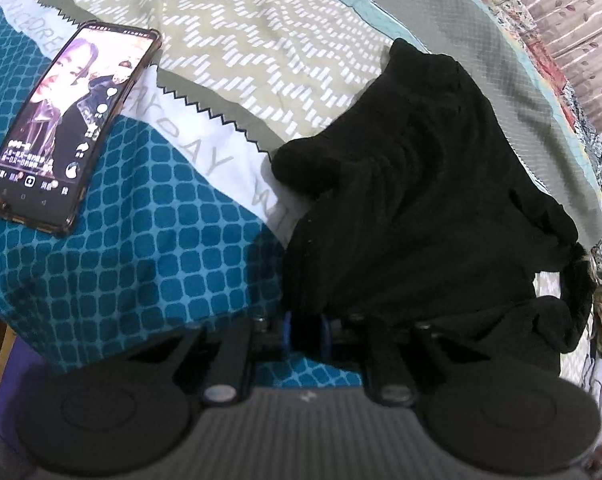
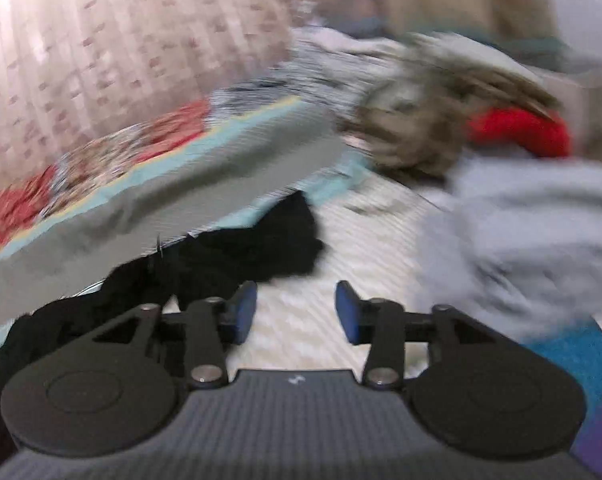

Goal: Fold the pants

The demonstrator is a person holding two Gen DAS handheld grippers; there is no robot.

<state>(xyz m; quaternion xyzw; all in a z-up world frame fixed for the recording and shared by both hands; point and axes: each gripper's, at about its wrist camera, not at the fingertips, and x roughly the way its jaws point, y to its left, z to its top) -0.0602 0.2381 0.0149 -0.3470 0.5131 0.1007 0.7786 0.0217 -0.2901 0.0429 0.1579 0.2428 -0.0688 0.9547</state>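
The black pants [image 1: 413, 184] lie bunched on the bed in the left wrist view, right of centre. My left gripper [image 1: 305, 328] is shut on the near edge of the pants, with its blue pads close together and black cloth between them. In the right wrist view, which is blurred, my right gripper [image 2: 296, 310] is open and empty, with its blue pads [image 2: 245, 308] wide apart over the white sheet. A part of the black pants [image 2: 261, 240] lies just ahead and to its left.
A phone [image 1: 69, 128] with a lit screen lies on the teal checked bedspread [image 1: 141, 264] at left. A beige patterned quilt [image 1: 261, 48] lies behind. In the right wrist view, a grey blanket [image 2: 161, 208], a fluffy brown thing [image 2: 421, 136], red cloth [image 2: 521, 128] and pale blue cloth [image 2: 533, 232] lie around.
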